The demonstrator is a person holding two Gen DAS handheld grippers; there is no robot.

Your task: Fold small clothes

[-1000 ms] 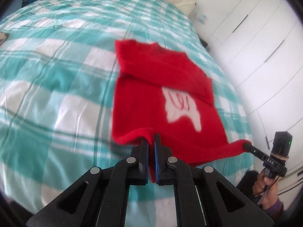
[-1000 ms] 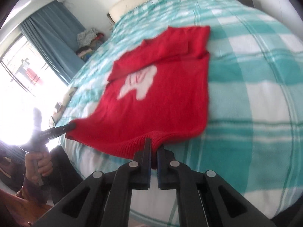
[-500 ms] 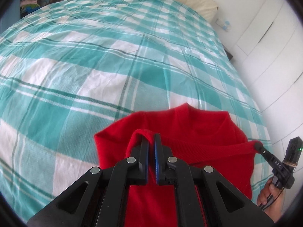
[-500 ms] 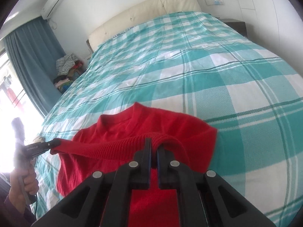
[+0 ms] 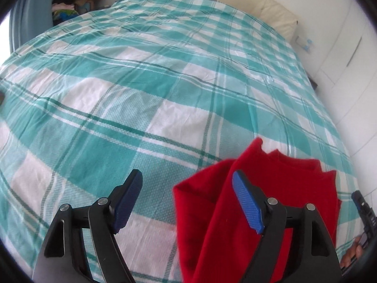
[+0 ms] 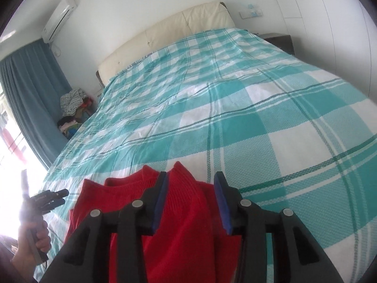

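Note:
A small red knitted sweater (image 5: 278, 202) lies folded on the teal and white checked bed cover (image 5: 165, 82) near the front edge. My left gripper (image 5: 187, 188) is open and empty; its right finger overlaps the sweater's left edge. In the right wrist view the sweater (image 6: 188, 212) lies under my right gripper (image 6: 192, 191), which is open, with its fingers apart over the top fold. The left gripper shows at the left in the right wrist view (image 6: 55, 197). The sweater's front print is hidden.
A cream headboard (image 6: 169, 28) stands at the far end of the bed. A pile of clothes (image 6: 70, 108) sits by the blue curtain (image 6: 30, 89) at the left. White wardrobe doors (image 5: 348, 54) line the right side.
Both grippers have opened and let go of the sweater's hem. The hem was carried forward over the sweater and now lies on the collar end.

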